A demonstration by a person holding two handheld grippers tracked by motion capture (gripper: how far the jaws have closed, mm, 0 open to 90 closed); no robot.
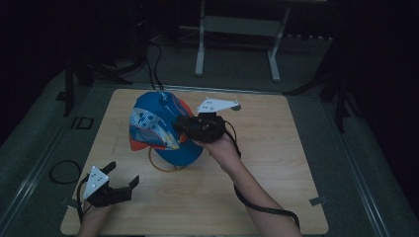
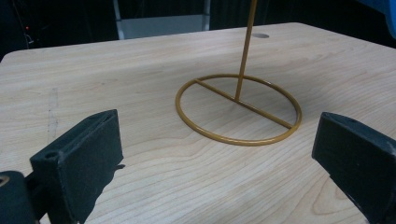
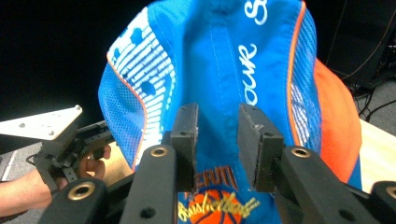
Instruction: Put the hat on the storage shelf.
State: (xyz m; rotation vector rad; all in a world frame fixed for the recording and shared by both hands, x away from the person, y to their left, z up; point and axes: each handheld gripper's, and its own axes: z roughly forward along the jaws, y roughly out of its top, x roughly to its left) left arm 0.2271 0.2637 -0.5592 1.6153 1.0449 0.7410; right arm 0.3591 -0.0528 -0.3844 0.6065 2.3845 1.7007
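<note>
At the table's near left corner, the left gripper rests low on the wood with its jaws spread wide and nothing between them, apparently waiting in reserve; its own view looks across bare tabletop to the gold wire stand, a ring base with a crossbar and a thin upright rod. Toward the middle, the cap sits perched atop that stand, which explains why it rides above the table rather than lying on it. It is a bright blue baseball cap with orange trim and an orange brim, white patterned mesh side panels, white script lettering and a basketball emblem on the front. To its right, the right gripper meets the cap's side. In the right gripper view, its jaws stand narrowly parted against the blue crown, with a strip of fabric showing in the gap and the pads not visibly pinching it, a posture that suggests a grip just loosened once the cap was settled on its perch.
</note>
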